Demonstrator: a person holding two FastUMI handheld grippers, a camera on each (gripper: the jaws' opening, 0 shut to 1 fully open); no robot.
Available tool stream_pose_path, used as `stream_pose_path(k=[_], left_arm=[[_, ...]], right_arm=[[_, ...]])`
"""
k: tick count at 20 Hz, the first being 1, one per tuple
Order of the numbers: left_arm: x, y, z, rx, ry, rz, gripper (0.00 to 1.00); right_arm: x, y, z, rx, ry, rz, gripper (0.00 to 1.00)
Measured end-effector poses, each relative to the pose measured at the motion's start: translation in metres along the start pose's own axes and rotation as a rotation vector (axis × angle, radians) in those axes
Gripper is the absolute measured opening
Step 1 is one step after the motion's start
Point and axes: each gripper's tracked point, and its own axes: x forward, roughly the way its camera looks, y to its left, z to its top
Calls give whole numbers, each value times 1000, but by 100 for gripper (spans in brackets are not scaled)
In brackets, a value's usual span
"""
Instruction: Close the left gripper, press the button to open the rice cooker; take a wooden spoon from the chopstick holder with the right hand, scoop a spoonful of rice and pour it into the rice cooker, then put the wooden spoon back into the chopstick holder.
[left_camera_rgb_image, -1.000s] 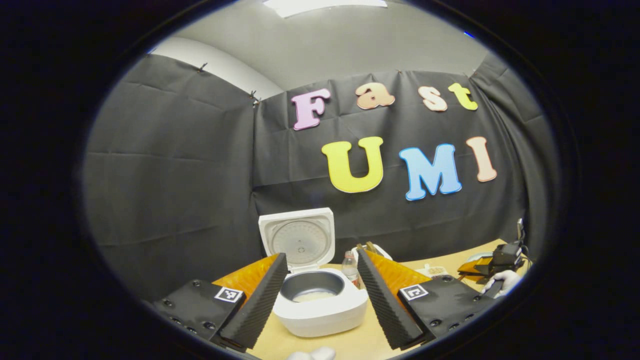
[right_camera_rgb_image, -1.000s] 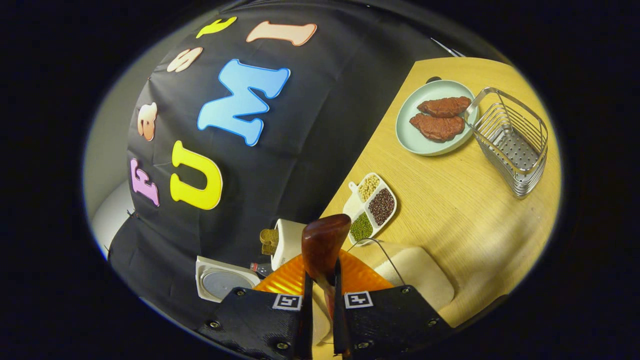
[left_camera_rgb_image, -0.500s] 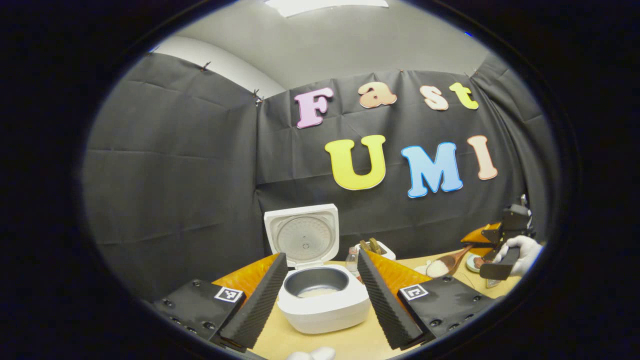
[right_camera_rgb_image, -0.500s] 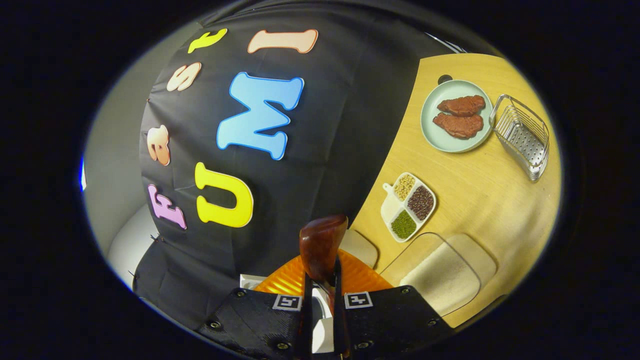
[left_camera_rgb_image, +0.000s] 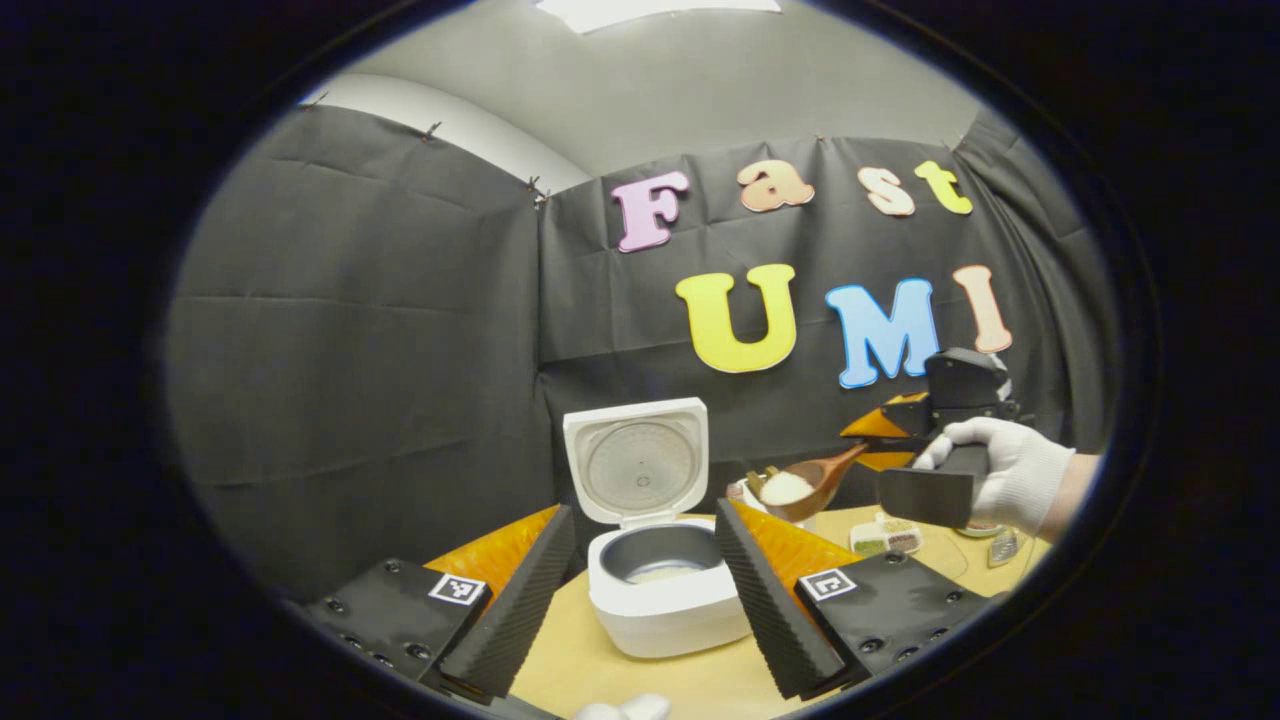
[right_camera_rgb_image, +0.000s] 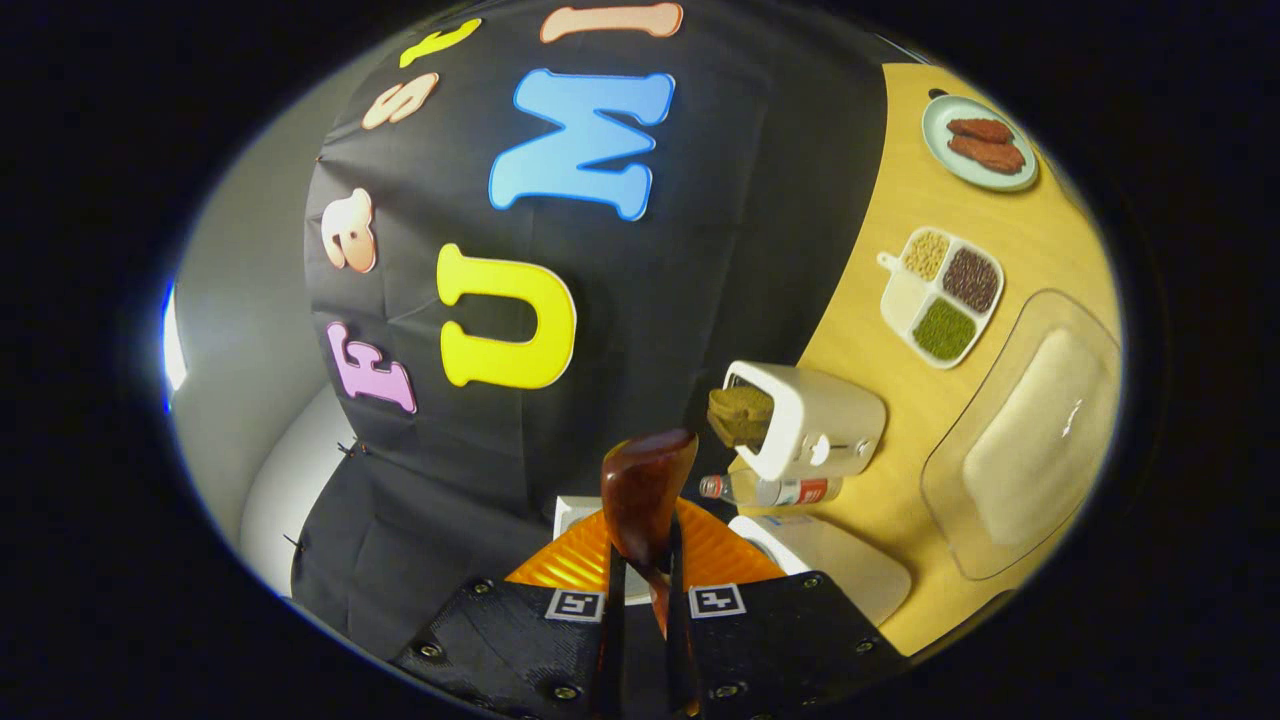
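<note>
The white rice cooker (left_camera_rgb_image: 665, 610) stands with its lid (left_camera_rgb_image: 637, 460) up and a little rice in the grey pot. It sits between the fingers of my open left gripper (left_camera_rgb_image: 640, 512). In the left gripper view a gloved hand (left_camera_rgb_image: 1010, 470) holds my right gripper (left_camera_rgb_image: 875, 440) up at the right. That gripper is shut on the wooden spoon (left_camera_rgb_image: 805, 485), whose bowl carries white rice just right of and above the pot. In the right gripper view the spoon (right_camera_rgb_image: 645, 480) stands between the shut fingers of the right gripper (right_camera_rgb_image: 643, 560), with the cooker (right_camera_rgb_image: 850, 575) below.
A white toaster (right_camera_rgb_image: 815, 430) with bread and a small bottle (right_camera_rgb_image: 770, 490) stand beside the cooker. On the wooden table (right_camera_rgb_image: 900, 200) lie a clear tray of rice (right_camera_rgb_image: 1030, 430), a divided dish of beans (right_camera_rgb_image: 940, 295) and a plate of meat (right_camera_rgb_image: 980, 150).
The right gripper has lifted the rice-filled spoon from the tray and carried it up and left toward the cooker. The left gripper stays open and has shifted only slightly.
</note>
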Motion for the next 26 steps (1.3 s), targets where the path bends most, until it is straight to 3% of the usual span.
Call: stream_pose_path(k=[8,14,18,23,26], left_arm=[[-12,22,-9,16,21,52,99],[-14,31,-11,8,27,79,99],[-12,31,-14,22,36,87,99],[-14,33,-20,29,44,95,99],[-18,32,-23,42,51,101,99]], right_arm=[[78,-7,-107,-69,124,-32,16],[96,-35,-120,-155,118,-96,16],[105,-46,-116,-300,77,-126,16],[111,-51,-123,-599,40,-148,16],[113,-47,-130,-714,30,-137,16]])
